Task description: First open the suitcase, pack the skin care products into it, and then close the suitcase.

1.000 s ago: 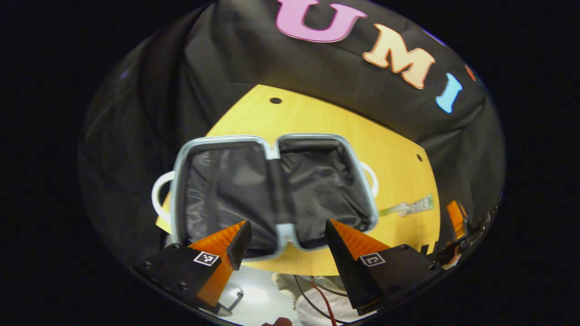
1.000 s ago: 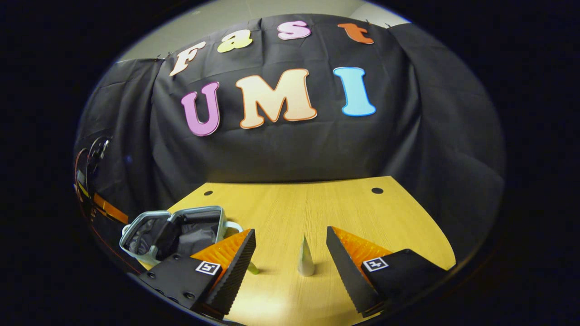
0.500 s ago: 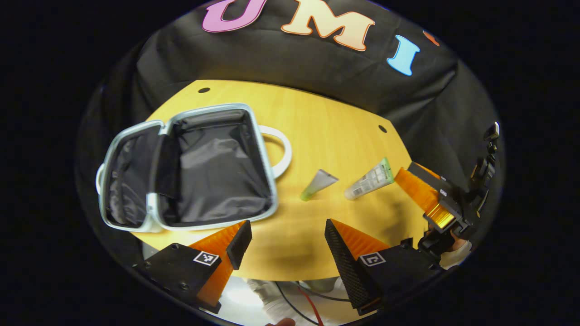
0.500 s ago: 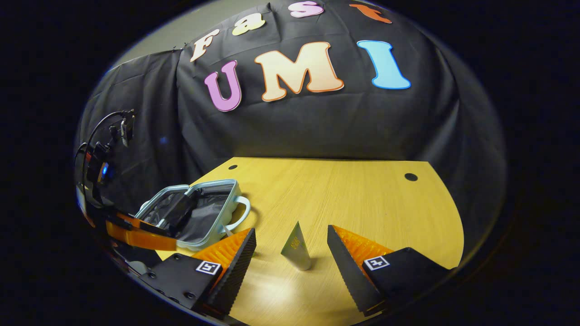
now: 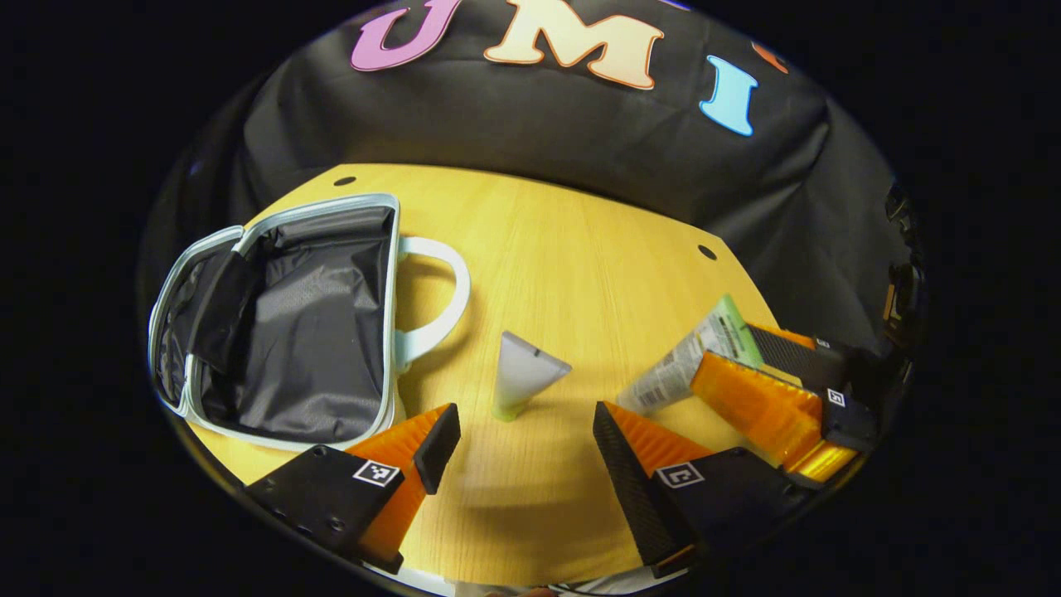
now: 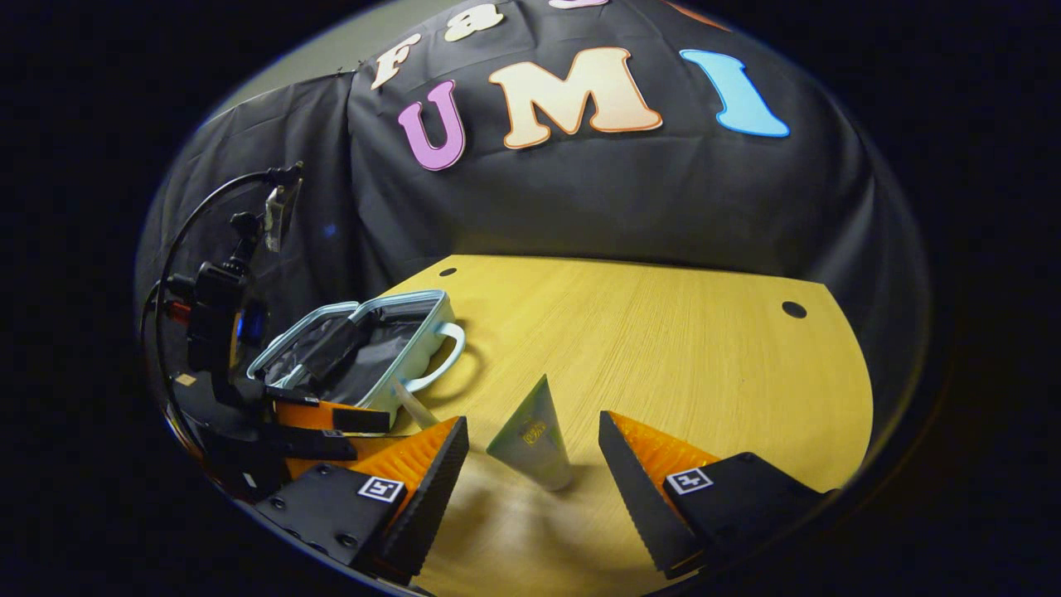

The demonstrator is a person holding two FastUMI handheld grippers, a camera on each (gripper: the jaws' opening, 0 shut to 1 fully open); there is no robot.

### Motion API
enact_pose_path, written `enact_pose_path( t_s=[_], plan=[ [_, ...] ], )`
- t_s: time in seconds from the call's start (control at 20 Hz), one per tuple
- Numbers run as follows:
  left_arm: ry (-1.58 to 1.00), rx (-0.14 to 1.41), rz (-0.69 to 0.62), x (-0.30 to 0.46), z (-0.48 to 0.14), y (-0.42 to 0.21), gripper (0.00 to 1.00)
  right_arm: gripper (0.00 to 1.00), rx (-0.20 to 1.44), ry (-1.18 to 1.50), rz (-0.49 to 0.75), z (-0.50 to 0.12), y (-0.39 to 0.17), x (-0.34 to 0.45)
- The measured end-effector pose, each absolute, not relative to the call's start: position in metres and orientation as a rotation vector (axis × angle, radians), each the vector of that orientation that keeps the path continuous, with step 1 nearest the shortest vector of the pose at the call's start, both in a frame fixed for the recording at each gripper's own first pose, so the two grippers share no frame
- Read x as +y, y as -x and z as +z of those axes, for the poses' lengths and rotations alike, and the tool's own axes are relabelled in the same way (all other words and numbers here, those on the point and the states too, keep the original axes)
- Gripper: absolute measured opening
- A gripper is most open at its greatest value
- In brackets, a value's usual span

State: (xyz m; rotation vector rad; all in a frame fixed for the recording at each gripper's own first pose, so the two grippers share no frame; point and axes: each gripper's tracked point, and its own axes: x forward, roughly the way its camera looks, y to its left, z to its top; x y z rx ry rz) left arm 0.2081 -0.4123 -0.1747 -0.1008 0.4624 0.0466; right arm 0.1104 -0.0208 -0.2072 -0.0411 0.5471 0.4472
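The suitcase [image 5: 282, 323] [image 6: 365, 344] lies open at the table's left, pale blue rim, black lining, nothing inside. A grey tube with a green cap [image 5: 522, 377] lies just ahead of my left gripper [image 5: 526, 435], which is open and short of it. A green-and-white tube [image 5: 688, 365] [image 6: 530, 435] lies to the right, its cap end between the spread fingers of my open right gripper [image 6: 535, 452] [image 5: 725, 352], touching neither. In the right gripper view the left gripper [image 6: 370, 435] sits beside the suitcase, with the grey tube [image 6: 412, 405] peeking past it.
The yellow wooden table [image 5: 580, 249] [image 6: 680, 332] has bare room behind and right of the tubes. The suitcase's white handle [image 5: 435, 298] points toward the grey tube. Black cloth walls close in behind the table. A camera rig with cables [image 6: 220, 290] stands above the left gripper.
My left gripper has swung right, away from over the open suitcase, down toward the grey tube. My right gripper has closed in on the green-and-white tube, which now reaches between its fingers.
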Motion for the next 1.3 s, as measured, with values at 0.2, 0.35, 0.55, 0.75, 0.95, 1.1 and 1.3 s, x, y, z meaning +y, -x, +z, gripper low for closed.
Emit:
enact_pose_path(
  t_s=[0.2, 0.35, 0.55, 0.75, 0.95, 1.1, 1.3],
  plan=[
    [0.134, 0.406, 0.047, -0.416, -0.188, -0.235, 0.95, 0.99, 0.553, 0.047, 0.457, -0.230, -0.120, -0.015],
    [0.149, 0.406, 0.084, -0.410, -0.199, -0.248, 0.94, 0.98, 0.558, 0.062, 0.458, -0.245, -0.125, -0.012],
    [0.153, 0.386, 0.087, -0.408, -0.204, -0.255, 0.83, 0.98, 0.563, 0.066, 0.474, -0.257, -0.128, -0.005],
    [0.189, 0.401, 0.107, -0.402, -0.209, -0.261, 0.38, 0.98, 0.554, 0.070, 0.485, -0.263, -0.133, -0.002],
    [0.262, 0.404, 0.095, -0.406, -0.202, -0.259, 0.24, 0.91, 0.580, 0.055, 0.498, -0.273, -0.135, -0.001],
    [0.269, 0.391, 0.102, -0.407, -0.185, -0.251, 0.23, 0.74, 0.576, 0.073, 0.502, -0.275, -0.137, -0.002],
    [0.263, 0.393, 0.118, -0.403, -0.162, -0.238, 0.23, 0.40, 0.574, 0.062, 0.478, -0.274, -0.145, -0.005]
  ],
)
